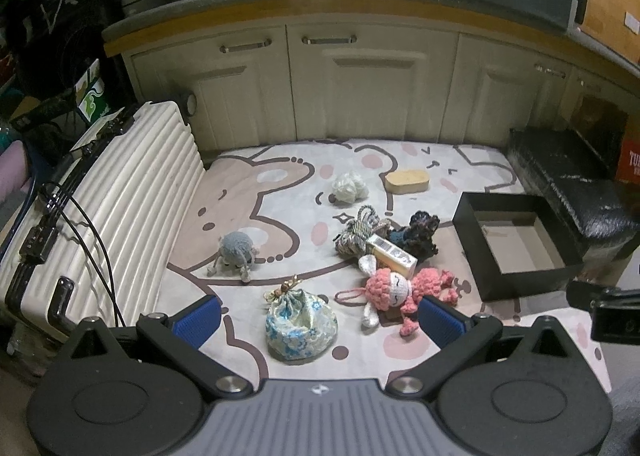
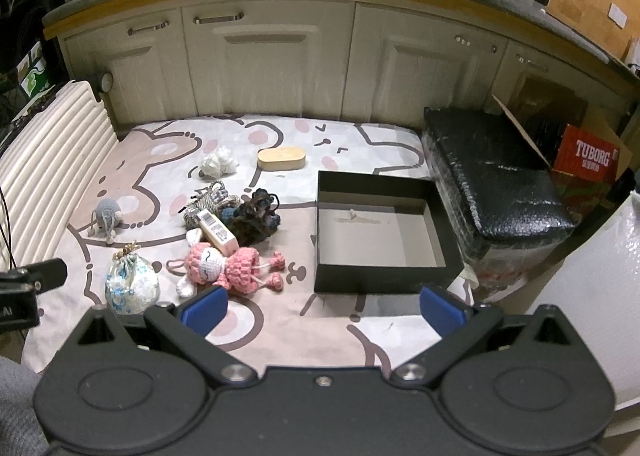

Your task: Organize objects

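A: Nearest is the left gripper [image 1: 318, 318], spread wide over the floral pouch [image 1: 301, 326]; the right gripper [image 2: 323, 306] is spread too, holding nothing.

B: Nothing's packed yet, I'd say. The black box [image 2: 384, 276] sits right of the toys; the pouch probably needs pinching first.

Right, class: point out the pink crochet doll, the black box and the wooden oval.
pink crochet doll [image 2: 236, 262]: right wrist view, on its body.
black box [image 2: 372, 278]: right wrist view, near wall.
wooden oval [image 1: 407, 180]: left wrist view, top face.

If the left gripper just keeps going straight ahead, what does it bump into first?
Probably the flowery pouch: it sits right between the open left gripper's fingers, nearest ahead. Depth is hard to judge.
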A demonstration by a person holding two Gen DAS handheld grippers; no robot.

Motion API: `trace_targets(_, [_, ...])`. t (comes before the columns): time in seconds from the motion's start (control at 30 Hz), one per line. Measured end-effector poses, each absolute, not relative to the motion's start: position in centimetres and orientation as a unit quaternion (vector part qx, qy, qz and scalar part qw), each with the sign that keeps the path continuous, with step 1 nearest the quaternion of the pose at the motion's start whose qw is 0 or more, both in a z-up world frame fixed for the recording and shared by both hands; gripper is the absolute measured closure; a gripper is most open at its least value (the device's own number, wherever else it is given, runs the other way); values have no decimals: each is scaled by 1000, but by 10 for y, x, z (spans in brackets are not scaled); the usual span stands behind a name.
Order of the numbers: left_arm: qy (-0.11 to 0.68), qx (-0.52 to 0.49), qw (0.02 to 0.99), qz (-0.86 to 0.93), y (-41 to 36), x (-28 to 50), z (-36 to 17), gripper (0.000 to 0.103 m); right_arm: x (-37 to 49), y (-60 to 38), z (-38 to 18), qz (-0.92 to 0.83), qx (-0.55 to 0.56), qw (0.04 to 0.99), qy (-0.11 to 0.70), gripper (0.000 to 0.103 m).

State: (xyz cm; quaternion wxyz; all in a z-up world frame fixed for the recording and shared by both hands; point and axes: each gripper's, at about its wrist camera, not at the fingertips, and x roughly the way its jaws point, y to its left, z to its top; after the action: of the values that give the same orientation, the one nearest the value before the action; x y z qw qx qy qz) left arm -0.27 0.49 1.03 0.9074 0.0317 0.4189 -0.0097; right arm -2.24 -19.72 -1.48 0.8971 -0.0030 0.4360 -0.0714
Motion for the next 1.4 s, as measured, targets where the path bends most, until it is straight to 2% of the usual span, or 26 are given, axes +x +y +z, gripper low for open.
trace_targets(0.4, [377,34,925,33,26,15,33,0,1,-183,6,-60,-35,913,402,0])
trace_targets(0.8, [356,34,931,76,54,40,33,0,46,-170,14,-13,-42,923,381,0])
trace_targets(1.17, [351,31,932,78,73,63,6,0,91,-174,-14,13,-17,921,389,0])
trace_targets(1.4, [358,20,930,77,81,70,-29,0,118,-172,-46,29,-51,909,413,0])
